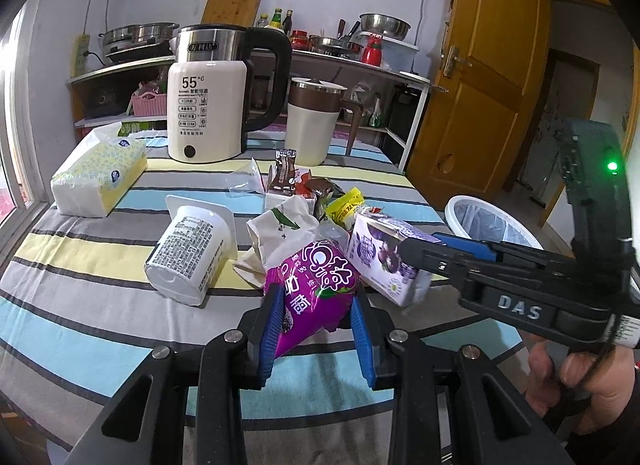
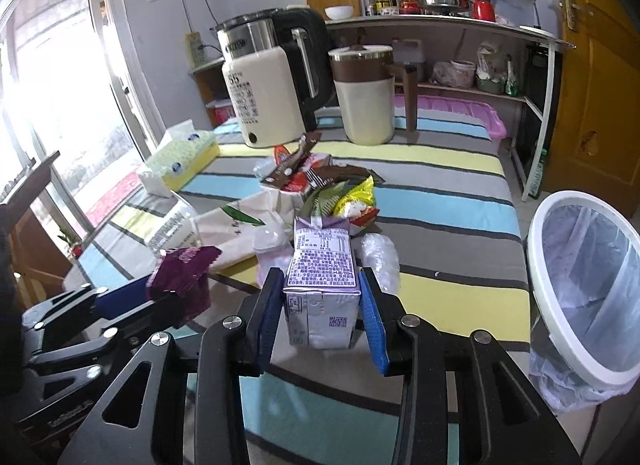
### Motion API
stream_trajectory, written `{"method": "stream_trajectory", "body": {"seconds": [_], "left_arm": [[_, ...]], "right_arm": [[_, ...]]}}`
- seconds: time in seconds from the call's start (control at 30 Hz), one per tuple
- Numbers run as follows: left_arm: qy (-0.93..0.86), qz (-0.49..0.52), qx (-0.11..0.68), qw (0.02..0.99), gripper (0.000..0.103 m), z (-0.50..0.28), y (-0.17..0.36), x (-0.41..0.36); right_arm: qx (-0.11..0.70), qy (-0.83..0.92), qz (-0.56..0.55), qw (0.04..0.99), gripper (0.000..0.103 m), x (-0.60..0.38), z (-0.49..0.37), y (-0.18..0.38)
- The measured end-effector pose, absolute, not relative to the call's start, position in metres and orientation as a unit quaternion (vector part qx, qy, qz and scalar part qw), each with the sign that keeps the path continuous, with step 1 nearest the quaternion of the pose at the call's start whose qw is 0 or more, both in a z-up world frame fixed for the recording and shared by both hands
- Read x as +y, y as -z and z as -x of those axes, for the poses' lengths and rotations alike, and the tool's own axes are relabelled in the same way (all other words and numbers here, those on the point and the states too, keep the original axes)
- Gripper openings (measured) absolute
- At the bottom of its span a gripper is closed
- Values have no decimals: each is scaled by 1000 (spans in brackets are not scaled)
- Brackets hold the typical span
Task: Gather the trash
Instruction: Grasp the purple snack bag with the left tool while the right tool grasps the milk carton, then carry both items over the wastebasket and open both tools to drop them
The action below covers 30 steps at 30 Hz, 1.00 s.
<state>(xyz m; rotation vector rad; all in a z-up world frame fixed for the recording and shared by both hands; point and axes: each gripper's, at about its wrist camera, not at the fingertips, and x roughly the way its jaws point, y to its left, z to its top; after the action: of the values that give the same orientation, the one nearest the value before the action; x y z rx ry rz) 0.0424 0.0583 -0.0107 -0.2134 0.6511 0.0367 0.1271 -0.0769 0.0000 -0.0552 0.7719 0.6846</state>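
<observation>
The left gripper (image 1: 316, 329) is pinching a purple snack wrapper (image 1: 316, 293) between its fingers; the right gripper (image 2: 320, 317) is clamping a purple milk carton (image 2: 322, 289), with the bin (image 2: 584, 297) standing to its right.

Strong daylight is admitted through the window (image 2: 60, 105), which is blown out to white glare. Straight lines are bowed by fisheye distortion, corners are vignetted black, and only soft shadows are cast on the table (image 1: 80, 305).
</observation>
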Motion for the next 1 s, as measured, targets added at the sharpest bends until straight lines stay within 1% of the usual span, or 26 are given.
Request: {"method": "stream_trajectory", "body": {"seconds": [0.4,0.67,1.0], "left_arm": [[-4,86,314,946,34,-46,-1,38],[46,72,318,944,33,-75,-4,3],[131,48,319,937,34,-127,-12,-64]], "right_arm": [[348,-332,-9,877,39,-113,-107,-20],[334,-267,-35,903,39,-172,-114,-28],[325,-163,-63,929,39,-253,-135,-30]]}}
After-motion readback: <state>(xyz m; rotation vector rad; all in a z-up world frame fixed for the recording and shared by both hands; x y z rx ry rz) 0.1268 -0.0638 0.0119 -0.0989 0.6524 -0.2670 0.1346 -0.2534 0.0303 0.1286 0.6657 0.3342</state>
